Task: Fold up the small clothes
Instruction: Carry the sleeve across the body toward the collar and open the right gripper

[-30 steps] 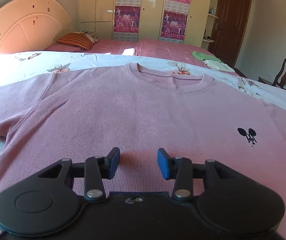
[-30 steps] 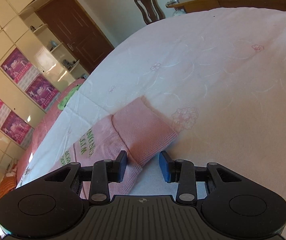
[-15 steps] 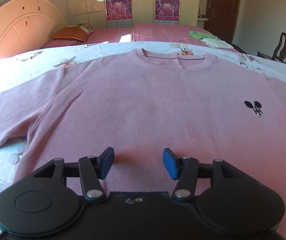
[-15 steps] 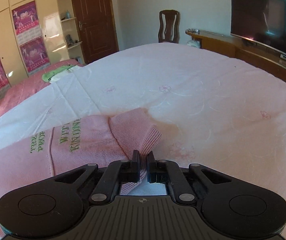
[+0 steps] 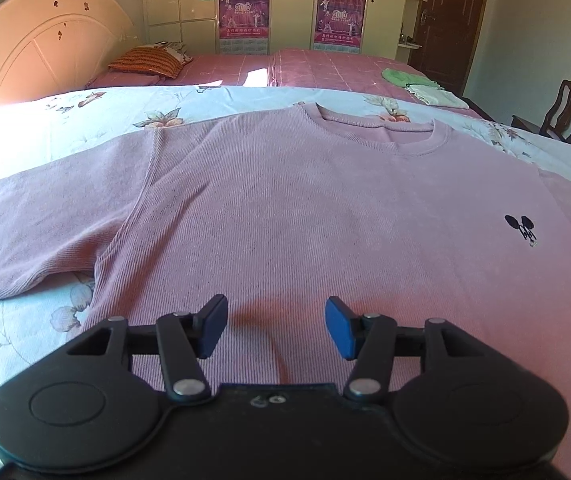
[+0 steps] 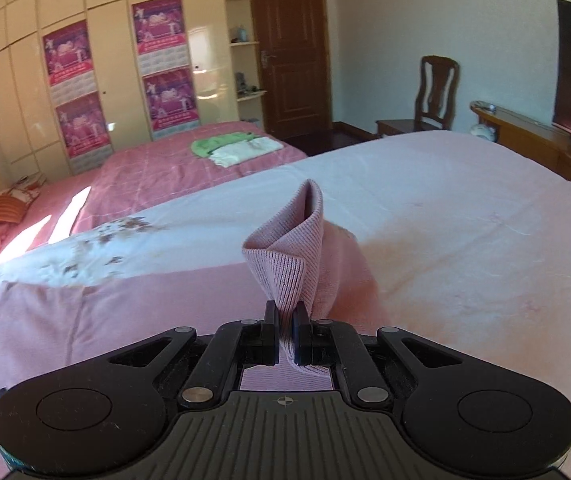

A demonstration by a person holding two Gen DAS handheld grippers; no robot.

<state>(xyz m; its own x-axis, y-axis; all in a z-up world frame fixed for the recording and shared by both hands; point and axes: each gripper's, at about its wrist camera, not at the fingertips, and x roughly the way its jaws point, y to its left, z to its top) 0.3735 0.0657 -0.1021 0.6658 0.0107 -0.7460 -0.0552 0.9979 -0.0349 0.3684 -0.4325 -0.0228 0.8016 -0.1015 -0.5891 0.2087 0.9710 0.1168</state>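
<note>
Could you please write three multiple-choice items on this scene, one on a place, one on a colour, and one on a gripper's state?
1. Where does the pink sweater lie?
A. on a chair
B. on the bed sheet
C. on the floor

2. What colour is the small emblem on the sweater's chest?
A. black
B. green
C. white

3. What is the right gripper doing?
A. standing open over the sheet
B. gripping a pillow
C. pinching the sweater's cuff

Answers: 1 B, the sweater is spread flat on the floral sheet; 2 A, the mark is dark black; 3 C, ribbed pink fabric is clamped between the closed jaws.
</note>
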